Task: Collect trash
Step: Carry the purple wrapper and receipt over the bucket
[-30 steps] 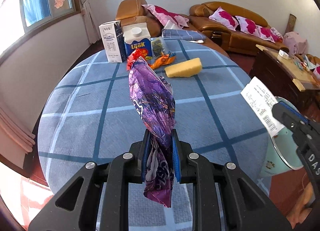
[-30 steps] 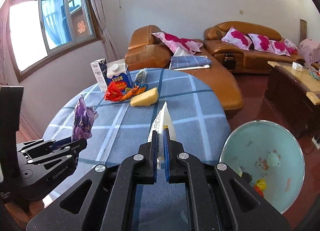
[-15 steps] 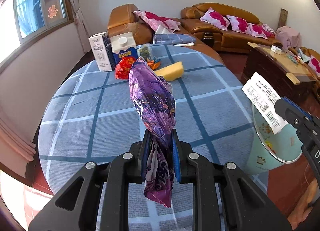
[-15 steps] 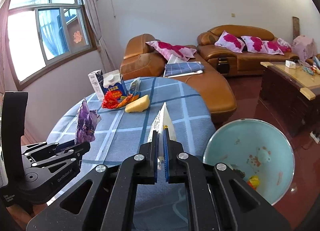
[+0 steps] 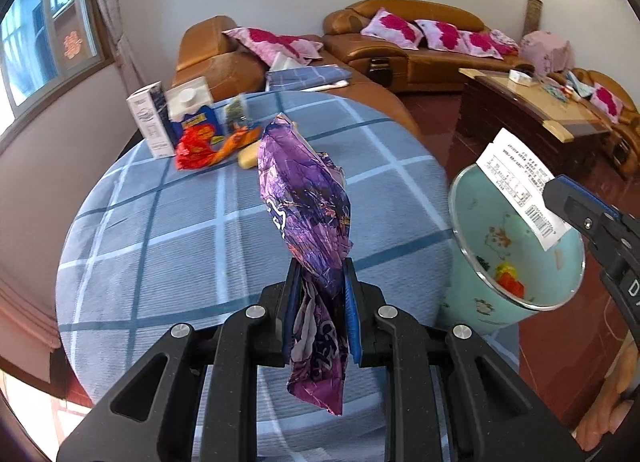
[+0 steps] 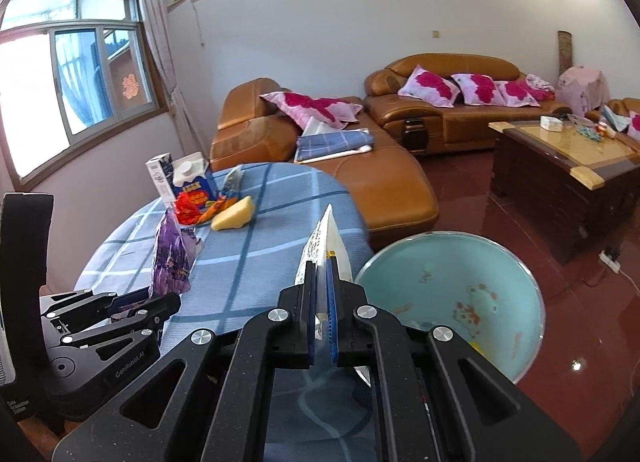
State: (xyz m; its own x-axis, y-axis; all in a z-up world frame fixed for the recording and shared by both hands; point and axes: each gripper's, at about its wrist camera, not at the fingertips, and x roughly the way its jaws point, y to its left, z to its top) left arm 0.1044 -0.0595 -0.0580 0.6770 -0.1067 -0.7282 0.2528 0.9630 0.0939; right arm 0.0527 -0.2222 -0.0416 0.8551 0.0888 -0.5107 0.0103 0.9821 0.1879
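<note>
Clamping the purple wrapper, the left gripper hangs over the table; the right gripper pinches a receipt above the bin. Released early, the wrapper misses, I'd say.

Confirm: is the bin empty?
No. The left wrist view shows red and yellow scraps at the bottom of the bin.

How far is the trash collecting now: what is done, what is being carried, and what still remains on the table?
Done: a few scraps lie inside the teal bin. In hand: the left gripper is shut on the purple wrapper, the right gripper on the receipt. Left: the red wrapper, orange wrapper, two cartons and a yellow piece.
</note>
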